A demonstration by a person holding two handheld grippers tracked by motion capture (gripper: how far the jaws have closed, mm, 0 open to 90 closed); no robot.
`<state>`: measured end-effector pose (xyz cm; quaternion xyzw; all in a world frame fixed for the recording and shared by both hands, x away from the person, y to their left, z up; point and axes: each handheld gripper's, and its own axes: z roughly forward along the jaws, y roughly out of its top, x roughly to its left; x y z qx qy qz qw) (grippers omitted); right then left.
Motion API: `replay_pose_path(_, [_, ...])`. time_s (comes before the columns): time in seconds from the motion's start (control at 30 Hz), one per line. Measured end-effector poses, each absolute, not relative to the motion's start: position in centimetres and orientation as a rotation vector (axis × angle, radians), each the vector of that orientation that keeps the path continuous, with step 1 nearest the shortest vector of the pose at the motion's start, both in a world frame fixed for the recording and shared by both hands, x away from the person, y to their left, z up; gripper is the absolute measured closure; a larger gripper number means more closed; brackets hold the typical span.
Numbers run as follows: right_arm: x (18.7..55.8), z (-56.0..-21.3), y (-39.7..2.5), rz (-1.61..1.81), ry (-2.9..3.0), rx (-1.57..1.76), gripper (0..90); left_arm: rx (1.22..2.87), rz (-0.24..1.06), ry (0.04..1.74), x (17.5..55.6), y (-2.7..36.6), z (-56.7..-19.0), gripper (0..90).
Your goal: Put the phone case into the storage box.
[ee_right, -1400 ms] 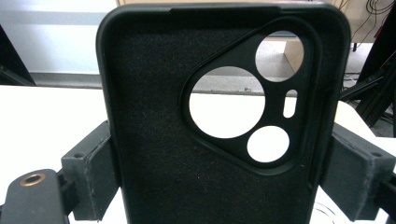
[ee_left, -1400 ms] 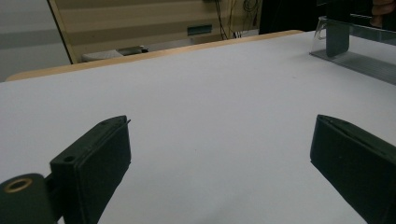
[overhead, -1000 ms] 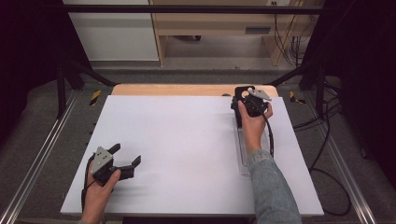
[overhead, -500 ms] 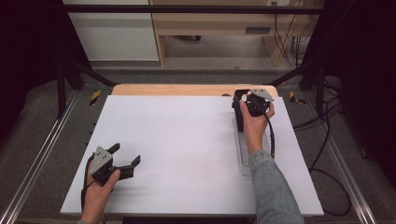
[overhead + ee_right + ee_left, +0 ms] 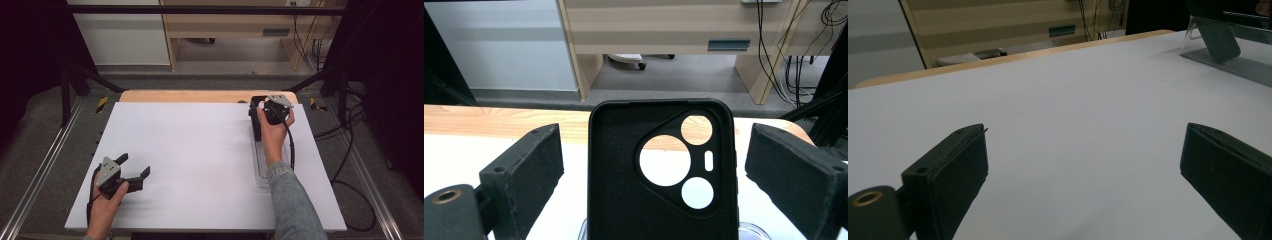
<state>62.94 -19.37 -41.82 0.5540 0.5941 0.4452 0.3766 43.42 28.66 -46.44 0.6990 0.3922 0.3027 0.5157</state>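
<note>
Right gripper view: black phone case (image 5: pixel 659 175) stands upright in a clear stand at the surface's far right, between wide-open, empty right tongs (image 5: pixel 659 170); likely light, flexible, best pinched by its side edges; left tongs (image 5: pixel 1083 175) open, empty.

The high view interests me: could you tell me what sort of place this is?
Probably a lab workbench: a white table inside a black metal frame, loose cables on the floor, and wooden cabinets behind.
</note>
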Motion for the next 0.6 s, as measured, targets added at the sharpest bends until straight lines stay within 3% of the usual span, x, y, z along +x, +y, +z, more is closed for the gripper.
replay_pose_path(0.6, [62.47,-41.46,-18.98,1.168,1.55,1.4,10.0,1.68,0.73,0.943,43.4,28.69,-46.43,5.2])
